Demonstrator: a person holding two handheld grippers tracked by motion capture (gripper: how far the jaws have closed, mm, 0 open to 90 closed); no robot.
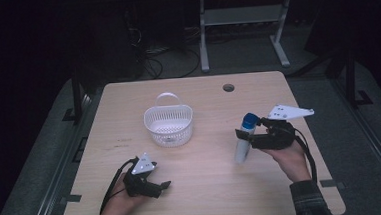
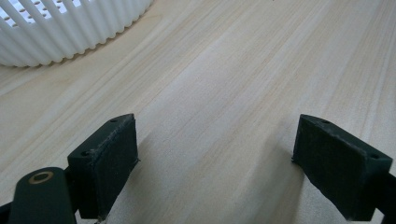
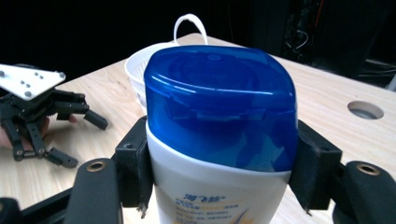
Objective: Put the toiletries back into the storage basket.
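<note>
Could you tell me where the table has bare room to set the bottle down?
Bare wood lies between the basket and the bottle, and along the far edge of the table by the hole. The near left corner is crowded by the left gripper.

The table [image 2: 233, 93] is pale wood with fine straight grain and a matt, smooth surface. The basket [image 1: 169, 125] is white ribbed plastic. The bottle [image 3: 205, 196] is smooth white plastic, and its blue cap [image 3: 219, 102] is glossy. The gripper pads [image 2: 109, 158] look black, matt and slightly rough.
</note>
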